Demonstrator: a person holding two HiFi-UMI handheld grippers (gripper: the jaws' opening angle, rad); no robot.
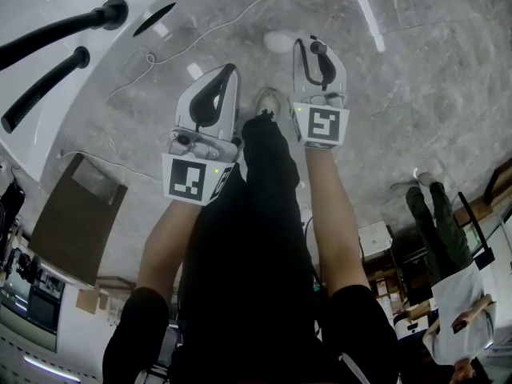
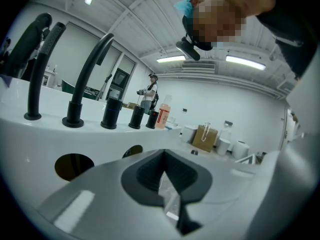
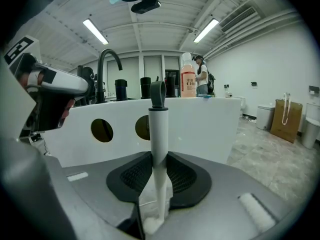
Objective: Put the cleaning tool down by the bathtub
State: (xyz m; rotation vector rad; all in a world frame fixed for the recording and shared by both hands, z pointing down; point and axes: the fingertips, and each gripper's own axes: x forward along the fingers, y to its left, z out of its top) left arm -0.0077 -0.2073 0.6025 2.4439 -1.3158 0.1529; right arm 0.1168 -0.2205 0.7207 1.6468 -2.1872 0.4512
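Note:
My right gripper [image 1: 318, 69] is shut on the cleaning tool [image 3: 158, 129], a white handle with a dark end that sticks out past the jaws toward the white bathtub [image 3: 200, 129]. From the head view the tool's dark end [image 1: 318, 53] shows above the marble floor. My left gripper [image 1: 214, 98] hangs beside it, its dark pads [image 2: 150, 176] met at the tips with nothing between them. The bathtub [image 1: 48, 102] fills the upper left of the head view. Black faucets [image 1: 56, 30] stand on its rim [image 2: 50, 134].
A pink bottle [image 3: 188, 81] stands on the tub rim. A cardboard box [image 1: 76, 214] and a white cable [image 1: 200, 38] lie on the floor by the tub. My legs and shoes [image 1: 268, 102] are between the grippers. Another person [image 1: 448, 278] stands at lower right. A paper bag [image 3: 283, 116] stands further off.

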